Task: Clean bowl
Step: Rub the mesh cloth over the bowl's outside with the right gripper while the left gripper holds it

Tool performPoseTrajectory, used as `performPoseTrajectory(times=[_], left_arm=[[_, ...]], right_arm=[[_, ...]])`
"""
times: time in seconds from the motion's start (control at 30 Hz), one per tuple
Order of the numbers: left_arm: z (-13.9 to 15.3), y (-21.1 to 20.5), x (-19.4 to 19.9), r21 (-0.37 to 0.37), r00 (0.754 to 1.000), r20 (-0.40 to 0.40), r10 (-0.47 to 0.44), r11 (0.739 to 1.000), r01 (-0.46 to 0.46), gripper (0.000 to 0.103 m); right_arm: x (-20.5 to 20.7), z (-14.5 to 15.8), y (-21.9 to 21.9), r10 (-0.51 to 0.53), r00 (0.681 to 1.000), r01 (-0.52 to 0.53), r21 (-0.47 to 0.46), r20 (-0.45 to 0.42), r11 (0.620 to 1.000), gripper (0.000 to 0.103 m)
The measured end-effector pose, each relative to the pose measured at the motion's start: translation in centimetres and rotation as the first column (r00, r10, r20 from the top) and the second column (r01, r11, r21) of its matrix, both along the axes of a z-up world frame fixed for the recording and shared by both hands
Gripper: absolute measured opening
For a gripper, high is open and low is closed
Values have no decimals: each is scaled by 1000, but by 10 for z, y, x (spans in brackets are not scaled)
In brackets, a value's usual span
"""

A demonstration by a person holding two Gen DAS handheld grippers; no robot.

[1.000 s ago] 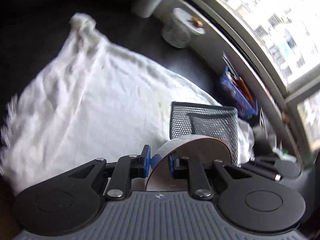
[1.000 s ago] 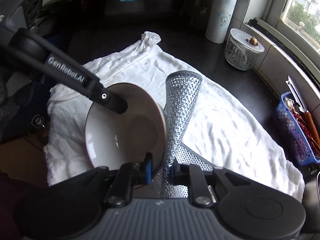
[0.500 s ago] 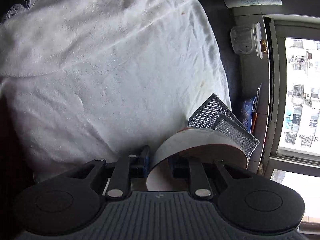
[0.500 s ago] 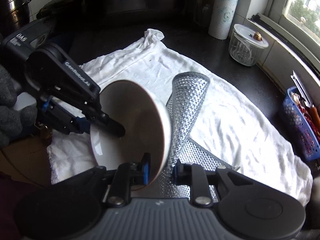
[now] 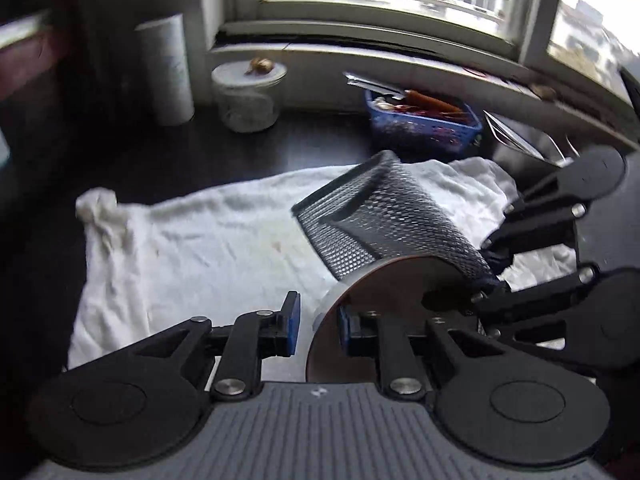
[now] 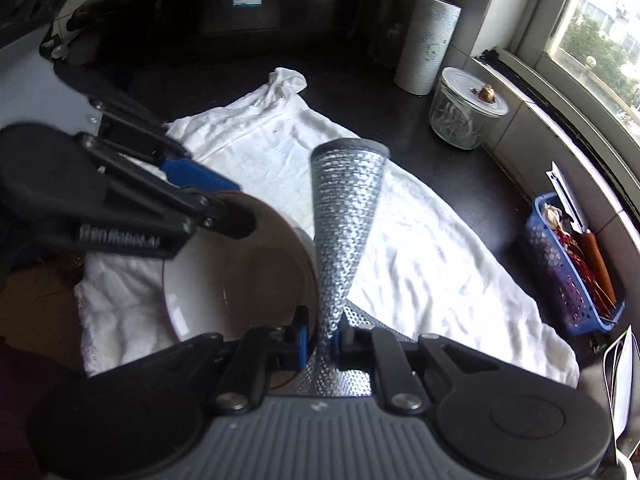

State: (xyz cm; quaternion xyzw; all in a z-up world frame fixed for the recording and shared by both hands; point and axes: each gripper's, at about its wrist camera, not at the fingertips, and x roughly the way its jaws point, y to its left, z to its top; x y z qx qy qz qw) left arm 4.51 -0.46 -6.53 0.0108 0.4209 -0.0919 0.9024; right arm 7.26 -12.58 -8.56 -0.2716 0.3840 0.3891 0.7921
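The left tongs (image 5: 314, 326), clenched on the rim of the brown-rimmed white ceramic bowl (image 6: 240, 276), have swung it round above the white cloth (image 6: 420, 248) while the right tongs (image 6: 322, 338) pinch the silvery mesh scouring cloth (image 6: 344, 216), seemingly against its outside, so scrubbing looks underway.

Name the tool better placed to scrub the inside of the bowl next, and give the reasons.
Right. The right tool is shut on the silver mesh scrubbing cloth, which stands just beside the bowl rim. The left tool is clamped on that rim, holding the bowl tilted.
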Motion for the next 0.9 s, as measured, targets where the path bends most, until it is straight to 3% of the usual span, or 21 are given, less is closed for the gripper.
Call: performPoseTrajectory(times=[0.07,0.1,0.13,0.23,0.3,0.33,0.4,0.43,0.5,0.6,0.67,0.77,0.8,0.9], left_arm=[[-4,18,5,-137,994,-62,90,986,-98,19],[-6,21,6,-161,991,-75,111,979,-122,19],[-10,32,6,-221,981,-114,158,959,-180,19],[-25,61,4,-376,933,-242,266,861,-343,19],[-39,79,0,-464,887,-329,325,763,-451,19],[-41,82,-1,-476,876,-348,335,741,-473,19],[-54,94,-4,-524,822,-432,371,639,-564,19],[-57,96,-5,-530,808,-452,376,616,-583,19],[-71,105,-10,-549,748,-538,390,511,-661,19],[-87,111,-16,-550,674,-632,382,393,-737,19],[-99,117,-24,-545,611,-696,377,276,-792,19],[-104,120,-28,-552,576,-733,361,180,-814,19],[-103,120,-27,-555,581,-730,359,184,-811,19],[-94,117,-19,-583,627,-691,360,234,-778,22]], right_arm=[[2,-2,1,-4,1000,4,4,-14,1000,12],[5,-5,1,-11,1000,11,9,-30,1000,12],[6,-7,1,-16,999,16,13,-45,1000,12],[9,-12,-1,-26,996,29,31,-86,999,16],[9,-14,-1,-30,993,36,49,-111,998,18],[9,-14,-1,-32,992,39,56,-119,998,19],[8,-15,1,-36,990,46,70,-136,997,22],[8,-15,1,-36,989,47,77,-144,996,23],[7,-15,1,-33,986,49,100,-164,994,28],[8,-11,-4,-17,980,47,146,-200,988,33],[10,-10,-9,-12,973,56,184,-232,981,36],[15,-7,-20,-9,956,84,245,-293,966,37],[17,-6,-23,-8,952,91,257,-305,962,39],[21,-3,-31,-4,948,99,284,-317,954,45]])
